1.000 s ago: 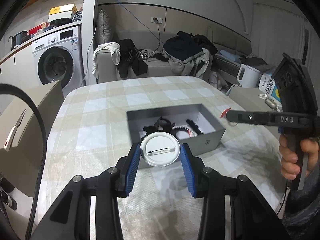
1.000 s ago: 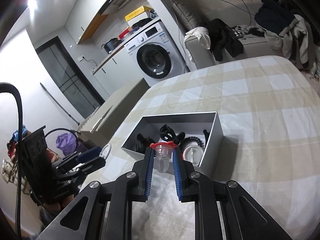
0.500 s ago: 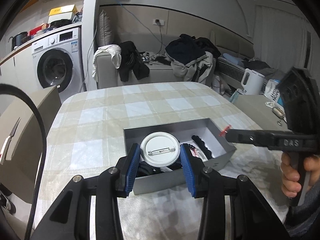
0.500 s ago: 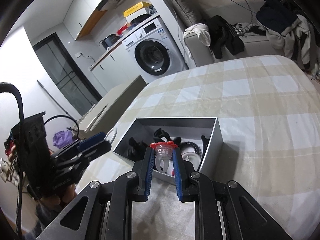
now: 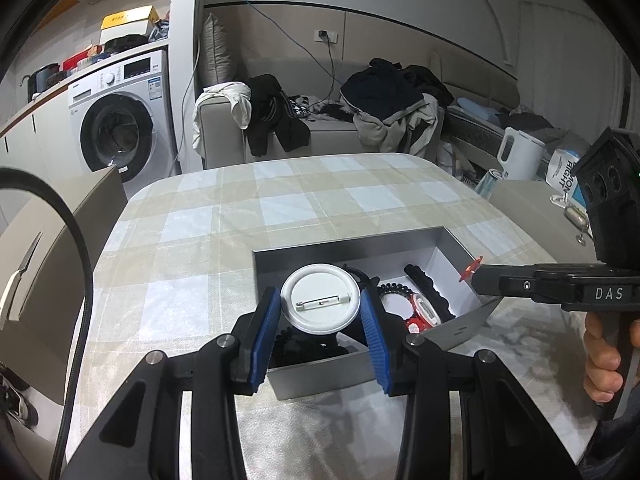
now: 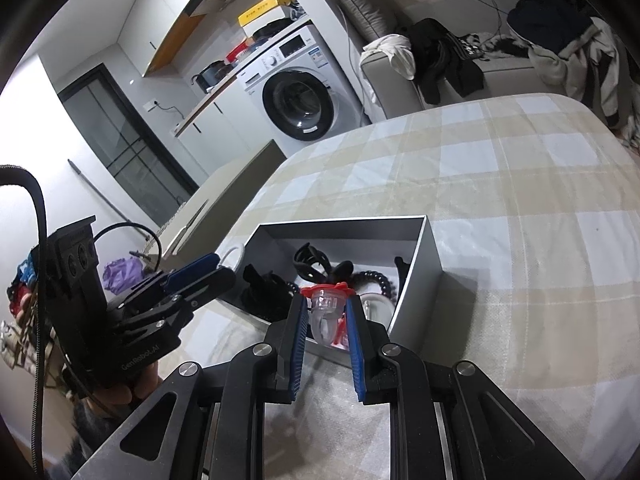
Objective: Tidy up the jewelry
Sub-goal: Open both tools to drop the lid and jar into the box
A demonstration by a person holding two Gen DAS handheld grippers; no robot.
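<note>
Both claws now hang over the box [image 5: 460,332]: left claw [image 5: 320,312] grips badge [image 5: 320,304], right claw [image 6: 326,320] grips, apparently, ring [image 6: 326,312]. Lower before releasing.

Moved forward over the past second: left gripper [image 5: 320,316], with round white badge [image 5: 320,298] clamped between blue pads, now above the near part of the grey box [image 5: 452,240] rather than short of its front wall. Likewise advanced: right gripper [image 6: 326,316], clear ring with red top [image 6: 327,304] now over the box's near corner. Box larger and nearer in both wrist views.
</note>
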